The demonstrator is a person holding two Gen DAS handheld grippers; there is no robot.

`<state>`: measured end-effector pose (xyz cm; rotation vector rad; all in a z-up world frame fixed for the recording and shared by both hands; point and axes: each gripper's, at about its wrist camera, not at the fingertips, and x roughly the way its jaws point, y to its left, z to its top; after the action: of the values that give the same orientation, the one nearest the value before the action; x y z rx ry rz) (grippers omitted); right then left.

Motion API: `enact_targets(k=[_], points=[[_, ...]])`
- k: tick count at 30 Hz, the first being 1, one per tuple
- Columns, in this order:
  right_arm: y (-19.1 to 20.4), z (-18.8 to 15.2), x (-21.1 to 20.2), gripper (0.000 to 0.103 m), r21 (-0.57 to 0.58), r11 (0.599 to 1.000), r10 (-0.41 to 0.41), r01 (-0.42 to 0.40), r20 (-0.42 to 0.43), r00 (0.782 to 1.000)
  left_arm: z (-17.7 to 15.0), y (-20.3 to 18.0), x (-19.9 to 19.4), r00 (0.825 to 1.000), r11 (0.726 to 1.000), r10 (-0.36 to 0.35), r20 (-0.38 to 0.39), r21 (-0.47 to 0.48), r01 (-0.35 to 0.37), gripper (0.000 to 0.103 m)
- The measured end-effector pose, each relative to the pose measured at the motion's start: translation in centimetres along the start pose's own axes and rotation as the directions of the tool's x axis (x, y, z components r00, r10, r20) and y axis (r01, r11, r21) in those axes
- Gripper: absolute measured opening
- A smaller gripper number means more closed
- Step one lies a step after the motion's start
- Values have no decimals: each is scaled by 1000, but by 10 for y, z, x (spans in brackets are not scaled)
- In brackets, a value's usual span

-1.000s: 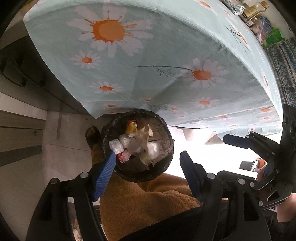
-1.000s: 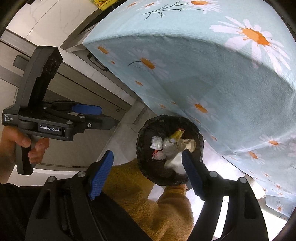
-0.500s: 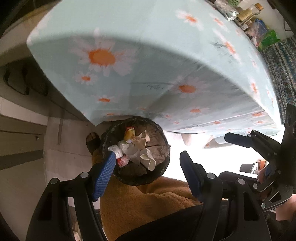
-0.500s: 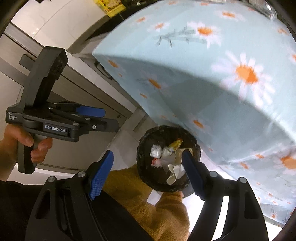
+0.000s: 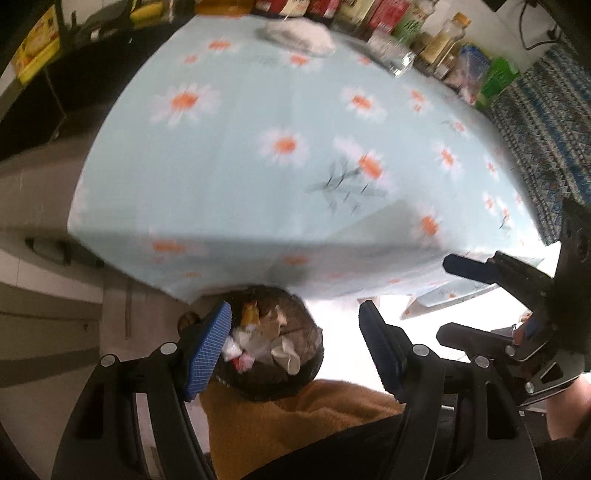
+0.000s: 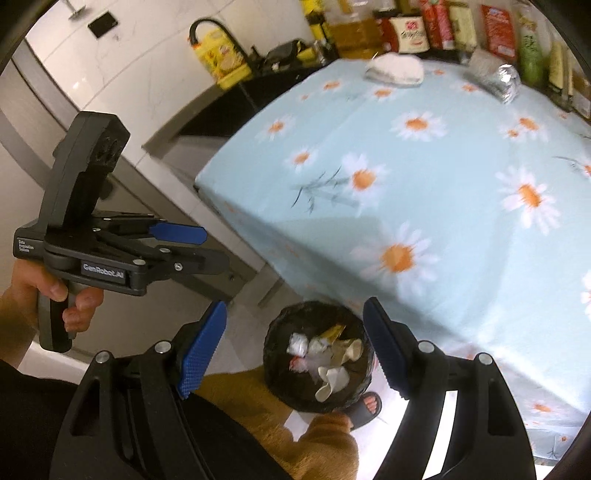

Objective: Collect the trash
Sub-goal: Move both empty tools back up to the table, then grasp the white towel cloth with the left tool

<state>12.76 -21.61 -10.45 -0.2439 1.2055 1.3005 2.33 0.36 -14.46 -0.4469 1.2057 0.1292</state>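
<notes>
A: Where does the rubbish sit?

B: In the black-lined waste bin (image 6: 318,360) on the floor, tucked just beside the near edge of the bench (image 6: 443,192), partly under the overhang of the daisy-print cloth. Inside lie crumpled white tissues (image 6: 334,373), a clear wrapper (image 6: 298,343), a yellow sachet (image 6: 332,331) and a small red scrap.

A: And the left tool?

B: The left tool (image 5: 295,349) hangs over the bin, pointing steeply down. Its blue pads stand well apart with nothing between them; the left pad (image 5: 208,350) only overlaps the bin's rim in that view. Released, then.

A: The right one?

B: The right tool (image 6: 295,350) is also released, its pads wide and empty, the bin showing between them from above. From the left wrist view it appears at the right edge, gripped by a hand.

A: Anything on the bench top?

B: At the far edge, a white cloth-like bundle (image 6: 394,70) and a crumpled foil lump (image 6: 506,83), both near the row of bottles and packets (image 6: 461,27) lined along the back. The left wrist view is blurred, so the labels there cannot be read.

A: And the person?

B: A left hand (image 6: 48,295) holds the left tool's handle. A tan fleece trouser leg (image 6: 321,443) and a sandalled foot (image 6: 367,404) sit just beside the bin.
</notes>
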Motion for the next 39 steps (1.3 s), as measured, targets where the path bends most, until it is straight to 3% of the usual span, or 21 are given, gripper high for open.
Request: enact_targets(k=[16,29,39], points=[[-39,30,-38,76,171,983,-101,71,175,979,92,-29,-16,998,986,26,63,163,-36,70],[-59,64,-57,76,274,950,-224,149,267,937,192,-29,0,995,955,36,95,291,-62,72],[-69,84,-60,76,374,901,-338,221,284,897,258,-17,40,997,952,39,60,300,-55,72]])
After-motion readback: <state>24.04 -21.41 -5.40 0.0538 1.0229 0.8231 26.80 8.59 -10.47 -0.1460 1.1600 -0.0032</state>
